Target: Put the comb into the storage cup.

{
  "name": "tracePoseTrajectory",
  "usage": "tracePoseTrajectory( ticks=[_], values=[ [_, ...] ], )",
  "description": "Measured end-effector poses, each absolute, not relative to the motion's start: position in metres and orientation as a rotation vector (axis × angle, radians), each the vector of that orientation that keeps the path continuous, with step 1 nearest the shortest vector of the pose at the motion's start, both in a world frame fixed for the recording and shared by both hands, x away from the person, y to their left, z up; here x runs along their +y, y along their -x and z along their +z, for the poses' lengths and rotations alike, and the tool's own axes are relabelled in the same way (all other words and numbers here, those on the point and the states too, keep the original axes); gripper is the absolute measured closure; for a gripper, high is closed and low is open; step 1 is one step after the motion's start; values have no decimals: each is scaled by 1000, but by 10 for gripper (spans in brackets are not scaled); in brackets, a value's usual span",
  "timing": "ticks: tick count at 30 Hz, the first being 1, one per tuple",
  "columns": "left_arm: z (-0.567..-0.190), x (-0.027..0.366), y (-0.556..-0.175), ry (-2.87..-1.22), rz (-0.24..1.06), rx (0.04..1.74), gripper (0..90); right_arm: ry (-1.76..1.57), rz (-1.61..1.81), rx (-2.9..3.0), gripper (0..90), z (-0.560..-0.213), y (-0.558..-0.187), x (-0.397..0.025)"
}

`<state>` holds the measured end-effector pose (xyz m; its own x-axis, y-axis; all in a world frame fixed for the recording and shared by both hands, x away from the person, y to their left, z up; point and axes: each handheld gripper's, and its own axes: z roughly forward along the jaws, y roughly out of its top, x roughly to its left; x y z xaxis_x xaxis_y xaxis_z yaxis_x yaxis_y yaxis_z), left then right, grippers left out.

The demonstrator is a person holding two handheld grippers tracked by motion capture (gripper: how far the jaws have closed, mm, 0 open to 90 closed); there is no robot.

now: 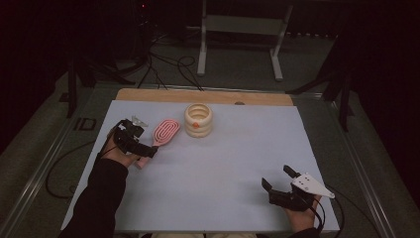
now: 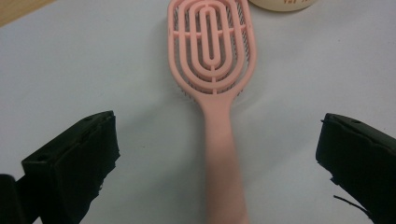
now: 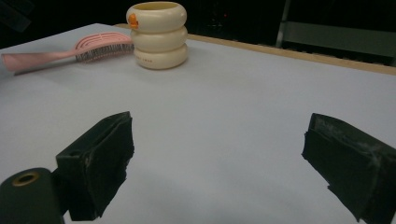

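A: High view first. What's there?
B: Pale blue worktop point(image 1: 208, 163) with a wooden strip at the far edge. Pink hairbrush point(image 1: 161, 135) lies flat at far left, head toward the far side, handle toward the person. Cream ringed container point(image 1: 198, 119) stands upright just right of the brush head, orange mark on it. Left tongs point(image 1: 141, 144) sit over the handle end of the brush, hand behind them. Right tongs point(image 1: 278, 179) are at the near right corner, well apart from brush and container, grey plate on top.

A: Left gripper view?
B: Hairbrush point(image 2: 212, 60) runs straight up the middle, handle between the two black jaws, head at top. Left tongs point(image 2: 217, 154) are spread wide, a clear gap on each side of the handle, no contact. Handle near the bottom edge is blurred. Container point(image 2: 282, 4) base peeks in at the top, just beside the brush head.

A: Right gripper view?
B: Right tongs point(image 3: 219, 163) are wide apart with bare worktop point(image 3: 224, 107) between the jaws, nothing held. Container point(image 3: 158, 35) far off upper left, three stacked rings, open top. Hairbrush point(image 3: 70, 53) lies to its left, bristles down, head close to the container; can't tell if they touch
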<state>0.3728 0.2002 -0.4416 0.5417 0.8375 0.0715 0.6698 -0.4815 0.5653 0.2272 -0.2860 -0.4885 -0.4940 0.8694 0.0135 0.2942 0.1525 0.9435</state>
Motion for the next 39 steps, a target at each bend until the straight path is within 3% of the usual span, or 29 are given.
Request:
tracePoseTrajectory(
  ticks=[39],
  values=[
    [-455, 199, -407, -2396, 353, 1324, 0, -1116, 1340, 1880, 83, -489, -227, -287]
  ],
)
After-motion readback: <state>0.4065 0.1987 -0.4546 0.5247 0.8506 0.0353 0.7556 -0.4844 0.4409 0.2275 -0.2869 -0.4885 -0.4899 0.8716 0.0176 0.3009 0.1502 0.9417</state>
